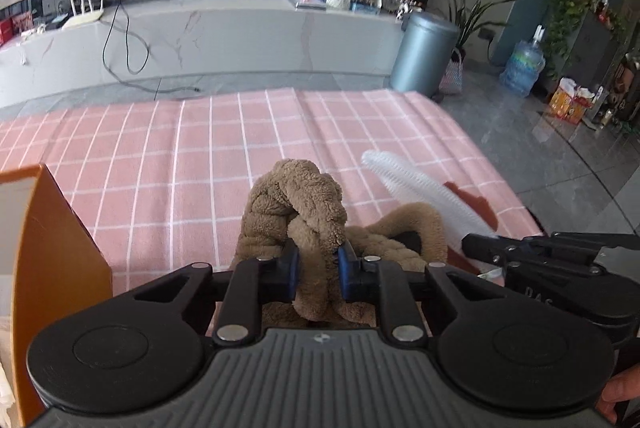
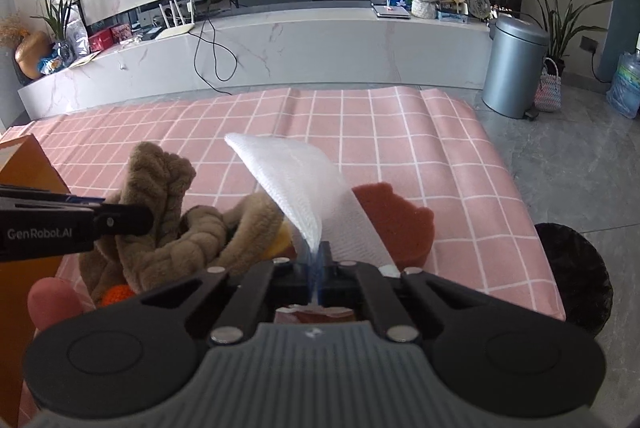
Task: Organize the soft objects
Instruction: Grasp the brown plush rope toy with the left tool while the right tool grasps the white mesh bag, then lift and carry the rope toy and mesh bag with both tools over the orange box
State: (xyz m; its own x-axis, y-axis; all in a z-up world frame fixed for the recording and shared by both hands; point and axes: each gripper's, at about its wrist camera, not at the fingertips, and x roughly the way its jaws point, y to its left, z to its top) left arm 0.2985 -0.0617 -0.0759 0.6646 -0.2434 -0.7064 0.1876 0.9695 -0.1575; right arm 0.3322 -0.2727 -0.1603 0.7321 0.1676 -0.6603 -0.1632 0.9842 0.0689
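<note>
My left gripper (image 1: 318,270) is shut on a brown knotted plush rope (image 1: 296,203), lifting one loop above the pink checked cloth (image 1: 160,155); the rest of it lies to the right (image 1: 404,232). The rope also shows in the right wrist view (image 2: 160,187), with the left gripper (image 2: 120,218) on it. My right gripper (image 2: 316,268) is shut on a white mesh foam sheet (image 2: 296,175), held up off the cloth; the sheet also shows in the left wrist view (image 1: 416,191). A red-brown sponge (image 2: 396,224) lies just beyond it. A yellow piece (image 2: 282,238) and an orange knitted piece (image 2: 118,294) peek from under the rope.
An orange box (image 1: 52,248) stands at the left of the cloth. Beyond the table are a marble TV bench (image 2: 320,43), a grey bin (image 2: 516,63), plants and a water bottle (image 1: 522,65). A dark round basket (image 2: 576,272) sits off the table's right edge.
</note>
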